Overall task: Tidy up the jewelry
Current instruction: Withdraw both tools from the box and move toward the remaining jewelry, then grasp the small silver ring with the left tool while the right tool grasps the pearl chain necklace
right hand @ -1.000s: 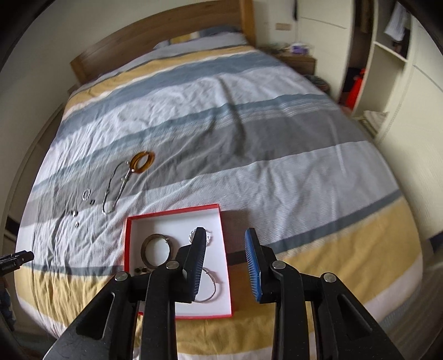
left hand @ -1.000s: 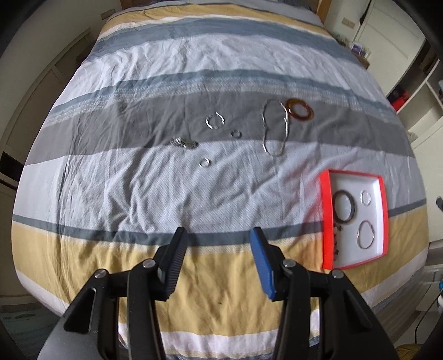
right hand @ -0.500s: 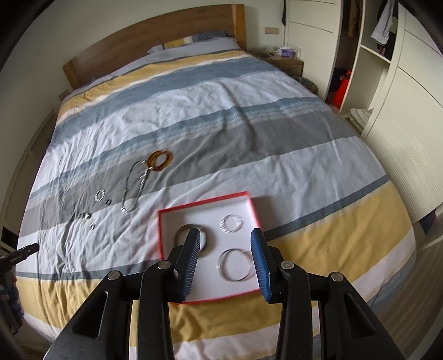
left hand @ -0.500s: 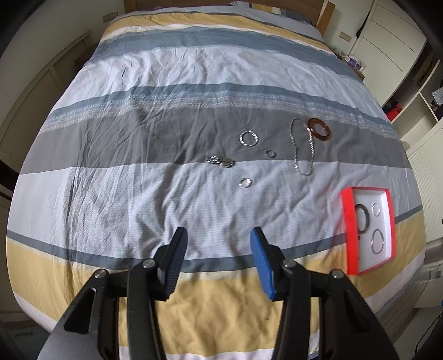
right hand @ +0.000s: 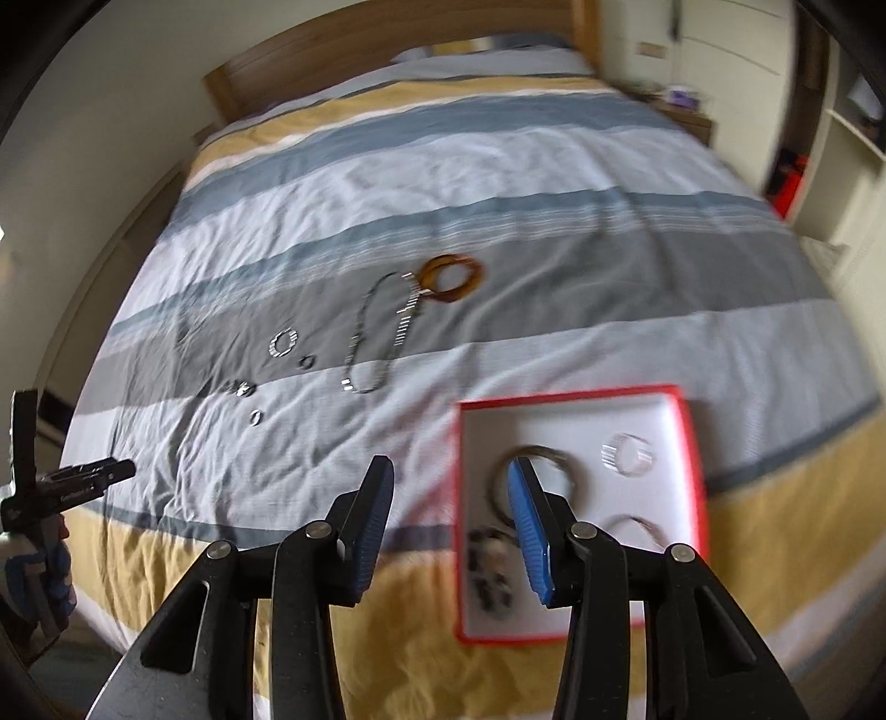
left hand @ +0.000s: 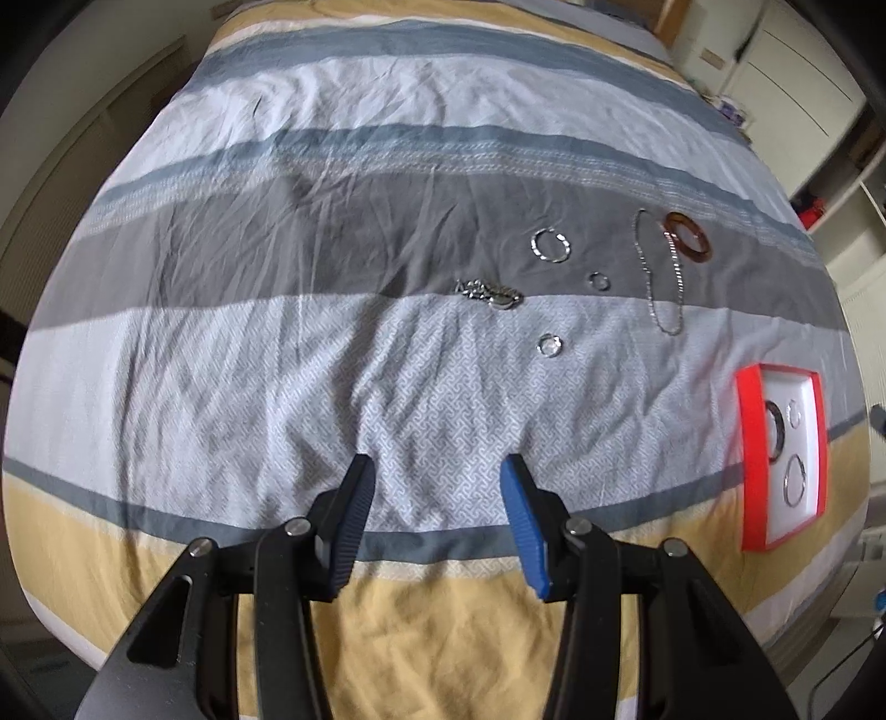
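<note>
Loose jewelry lies on the striped bedspread: a brown bangle [left hand: 688, 237], a silver chain necklace [left hand: 659, 277], a sparkly hoop [left hand: 549, 245], two small rings [left hand: 598, 281] [left hand: 549, 344] and a bunched silver chain [left hand: 490, 292]. A red-rimmed white tray [left hand: 747, 443] at the right holds a dark bangle [right hand: 545, 454], silver hoops and small dark pieces. My left gripper [left hand: 437, 471] is open and empty above the near bed. My right gripper [right hand: 451, 476] is open and empty, beside the tray's [right hand: 689, 443] left edge. The bangle [right hand: 451, 277] and necklace [right hand: 382, 338] show there too.
The bed fills both views, with a wooden headboard [right hand: 387, 50] at the far end. Cupboards and shelves [right hand: 830, 166] stand to the right of the bed. The other hand-held gripper [right hand: 66, 482] shows at the left edge of the right wrist view.
Both grippers have swung over the bed. In the left view the jewelry has come closer and the tray slid right. In the right view the tray shifted right and closer. Both stay open.
</note>
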